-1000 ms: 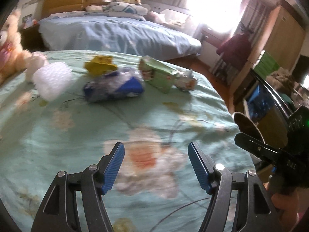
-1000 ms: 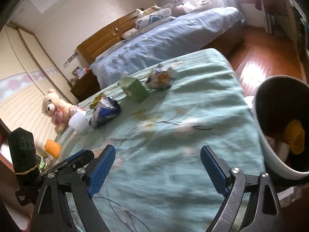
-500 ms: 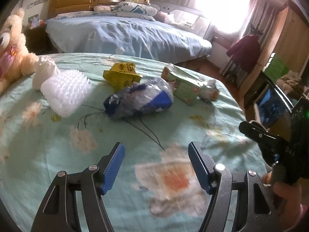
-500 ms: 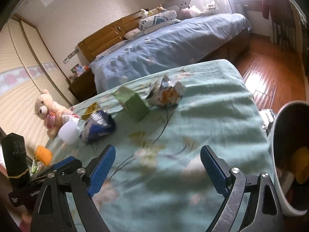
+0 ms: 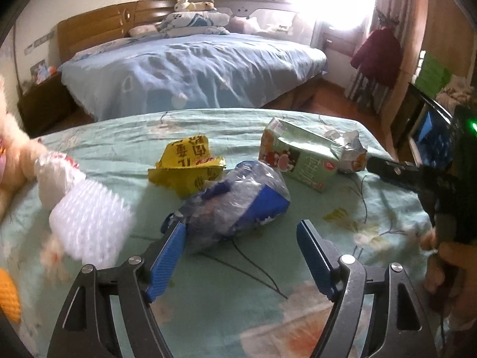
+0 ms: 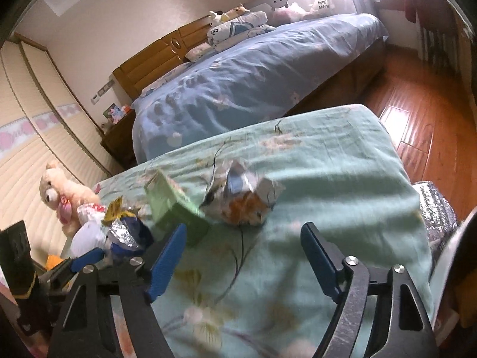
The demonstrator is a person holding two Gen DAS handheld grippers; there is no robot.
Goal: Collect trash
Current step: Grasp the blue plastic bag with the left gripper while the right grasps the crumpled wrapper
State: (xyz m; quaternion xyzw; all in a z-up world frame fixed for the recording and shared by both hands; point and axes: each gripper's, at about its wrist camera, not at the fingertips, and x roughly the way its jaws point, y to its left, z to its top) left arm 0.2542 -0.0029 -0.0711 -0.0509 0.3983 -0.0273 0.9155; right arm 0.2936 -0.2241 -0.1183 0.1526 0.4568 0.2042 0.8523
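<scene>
- Left gripper [image 5: 240,255]: jaws opening, nothing pinched; the blue-and-clear plastic bag [image 5: 238,205] lies just ahead, near its left finger.
- Yellow wrapper [image 5: 186,165]: beyond the bag.
- Green carton [image 5: 298,156]: ahead to the right, touching the crumpled foil packet [image 5: 347,149].
- White bubble wrap [image 5: 89,220]: to the left.
- Right gripper [image 6: 243,256]: jaws closing, empty; the foil packet is just ahead, the carton ahead-left.
- All on the green floral bedspread [image 6: 328,164].

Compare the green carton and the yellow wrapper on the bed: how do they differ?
The green carton keeps a boxy shape with flat faces; the yellow wrapper is thin, torn and crumpled. The carton shows a fruit picture; the wrapper carries dark printed characters. The carton touches a crumpled foil bag; the wrapper lies behind a blue plastic bag. Both lie untouched on the green sheet.
</scene>
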